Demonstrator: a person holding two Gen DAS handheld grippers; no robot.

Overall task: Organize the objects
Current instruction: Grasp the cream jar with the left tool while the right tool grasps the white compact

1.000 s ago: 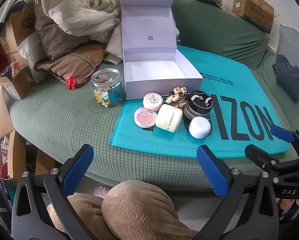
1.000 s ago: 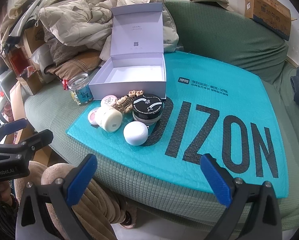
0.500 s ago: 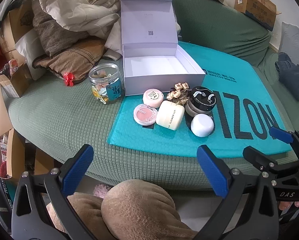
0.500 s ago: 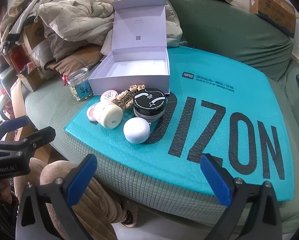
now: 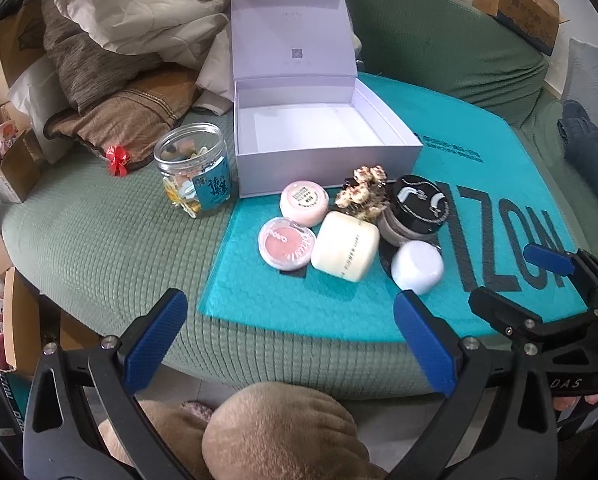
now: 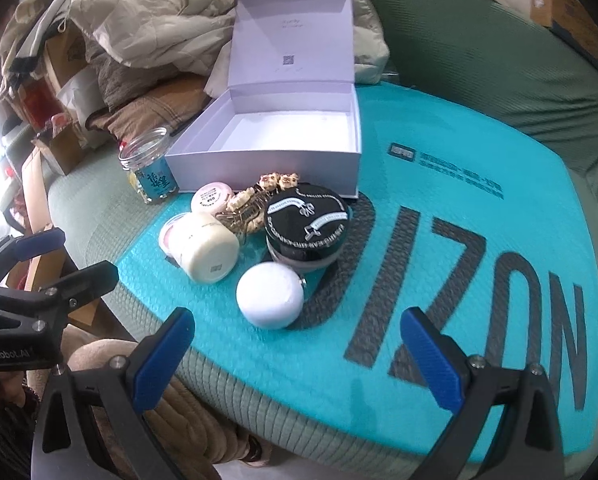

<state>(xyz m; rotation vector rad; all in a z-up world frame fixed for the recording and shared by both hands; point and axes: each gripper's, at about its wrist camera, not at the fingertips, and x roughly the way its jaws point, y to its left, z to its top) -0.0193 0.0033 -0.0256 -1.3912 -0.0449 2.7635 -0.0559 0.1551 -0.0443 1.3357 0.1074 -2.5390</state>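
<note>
- Covering most of the frame: green sofa (image 5: 99, 240), with a teal mailer bag (image 6: 479, 220) spread flat on the seat as the work surface.
- Open white box (image 5: 323, 160) sits at the bag's back edge, lid standing upright, inside empty; likely the destination.
- Left gripper (image 5: 287, 332) and right gripper (image 6: 299, 356) both hover at the sofa's front edge, jaws spread wide, holding nothing.
- Glass jar (image 5: 193, 168) stands on the sofa just left of the box, off the bag.
- Black-lidded jar (image 6: 307, 220) is just in front of the box; a cream jar (image 6: 203, 248) lies on its side beside it.
- White round case (image 6: 270, 295) is nearest the right gripper, touching or almost touching the black-lidded jar.
- Pink compact (image 5: 286, 243) and pink-lidded pot (image 5: 304, 198) sit on the left of the cluster.
- Hair clip (image 5: 361, 192) is wedged in the middle.
- Risk: items are packed tight, so a finger closing on one may shove its neighbour; the cream jar could roll on the soft seat; the smooth round case may slip out of the pads; the clip may snag.
</note>
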